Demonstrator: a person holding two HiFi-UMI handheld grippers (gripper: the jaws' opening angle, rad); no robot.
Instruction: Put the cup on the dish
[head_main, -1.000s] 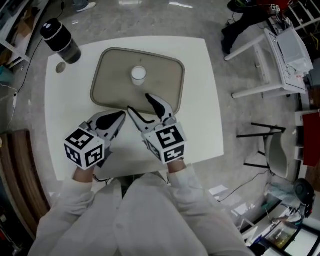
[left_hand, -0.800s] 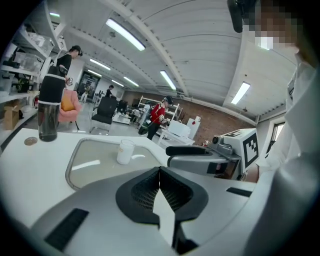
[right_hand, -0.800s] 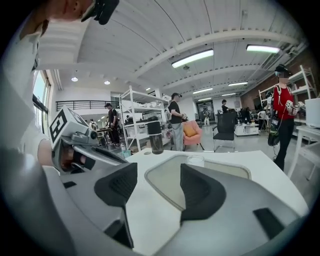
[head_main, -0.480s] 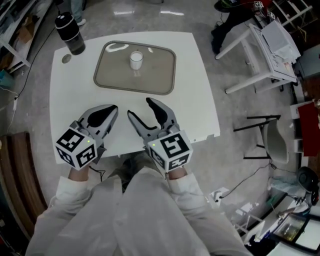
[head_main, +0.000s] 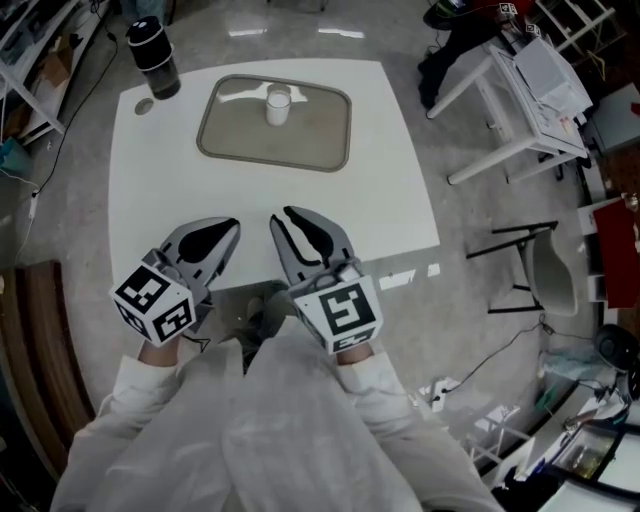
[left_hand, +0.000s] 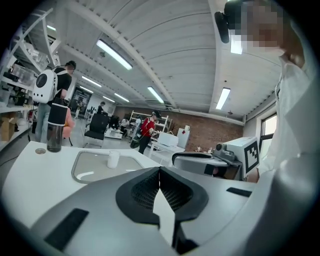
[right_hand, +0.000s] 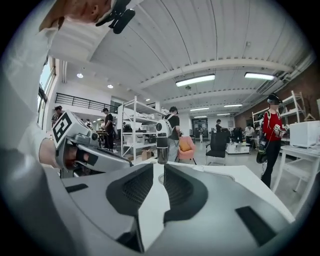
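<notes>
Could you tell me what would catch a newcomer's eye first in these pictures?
The white cup stands alone on the beige tray at the far side of the table. At its near edge, the left tool is shut and empty, and the right tool has just been closing on nothing.

- From the near edge up to the dish (head_main: 300, 140), the table (head_main: 260, 215) gives me a bare run straight in.
- The cup (head_main: 278, 105) stands alone in the dish's far half, with open room on either side.
- A dark bottle (head_main: 157, 58) stands upright at the far left corner with a small disc (head_main: 144, 106) just beside it, both well apart from the cup.
- A bare strip of table runs right of the dish.
</notes>
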